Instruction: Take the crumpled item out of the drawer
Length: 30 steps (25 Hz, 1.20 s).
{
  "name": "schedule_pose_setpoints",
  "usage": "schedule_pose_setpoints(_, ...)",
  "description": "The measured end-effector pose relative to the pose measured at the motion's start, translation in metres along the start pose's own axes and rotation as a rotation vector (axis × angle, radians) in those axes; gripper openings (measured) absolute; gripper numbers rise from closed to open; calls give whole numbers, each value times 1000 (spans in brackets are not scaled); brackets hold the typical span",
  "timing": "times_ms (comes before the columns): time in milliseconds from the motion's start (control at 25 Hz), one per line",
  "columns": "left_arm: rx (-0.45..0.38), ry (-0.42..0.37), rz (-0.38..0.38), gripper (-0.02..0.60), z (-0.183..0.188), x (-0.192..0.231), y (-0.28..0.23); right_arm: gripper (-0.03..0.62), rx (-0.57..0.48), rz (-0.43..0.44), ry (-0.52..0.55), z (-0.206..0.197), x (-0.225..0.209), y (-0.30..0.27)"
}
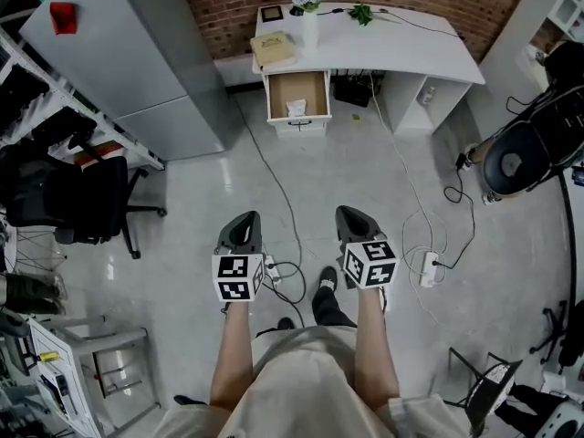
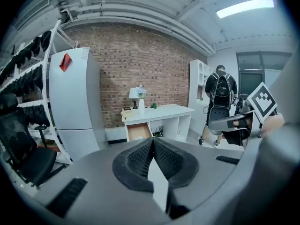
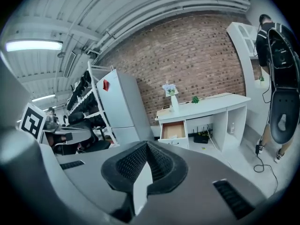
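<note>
white desk (image 1: 401, 48) with open drawer (image 1: 297, 88), crumpled item (image 1: 297, 109) inside.

White desk (image 1: 401, 48) and grey floor (image 1: 182, 208), seen from the head view.
At top centre, the desk carries a tan box (image 1: 272, 47) at its left end, a small dark frame (image 1: 271, 13), a white vase (image 1: 308, 27) and a green sprig (image 1: 361, 13). Its open drawer (image 1: 297, 89) holds a crumpled white item (image 1: 296, 109). The floor bears a power strip (image 1: 428, 269) at lower right, loose cables (image 1: 283, 199) at centre and an office chair (image 1: 73, 199) at left.
</note>
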<state>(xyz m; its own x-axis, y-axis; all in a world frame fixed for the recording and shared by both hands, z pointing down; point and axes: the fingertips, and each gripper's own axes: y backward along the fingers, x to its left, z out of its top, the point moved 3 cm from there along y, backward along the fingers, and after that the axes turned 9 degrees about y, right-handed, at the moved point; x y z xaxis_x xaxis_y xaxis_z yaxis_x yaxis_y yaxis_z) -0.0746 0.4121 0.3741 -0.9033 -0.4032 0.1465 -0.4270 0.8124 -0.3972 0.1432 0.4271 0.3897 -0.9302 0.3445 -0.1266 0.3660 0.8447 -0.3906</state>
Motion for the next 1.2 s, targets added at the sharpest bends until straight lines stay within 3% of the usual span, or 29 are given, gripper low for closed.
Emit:
schedule_pose_setpoints(400, -13, 29, 37, 15, 14, -42, -63, 20, -2, 37, -4, 20, -90, -20)
schedule_pose_setpoints(840, -45, 38, 49, 15, 36, -32, -85, 20, 17, 118, 60, 30, -100, -41)
schedule_pose_setpoints(1200, -76, 75, 7, 15, 61, -14, -147, 20, -19, 60, 75, 70, -145, -88)
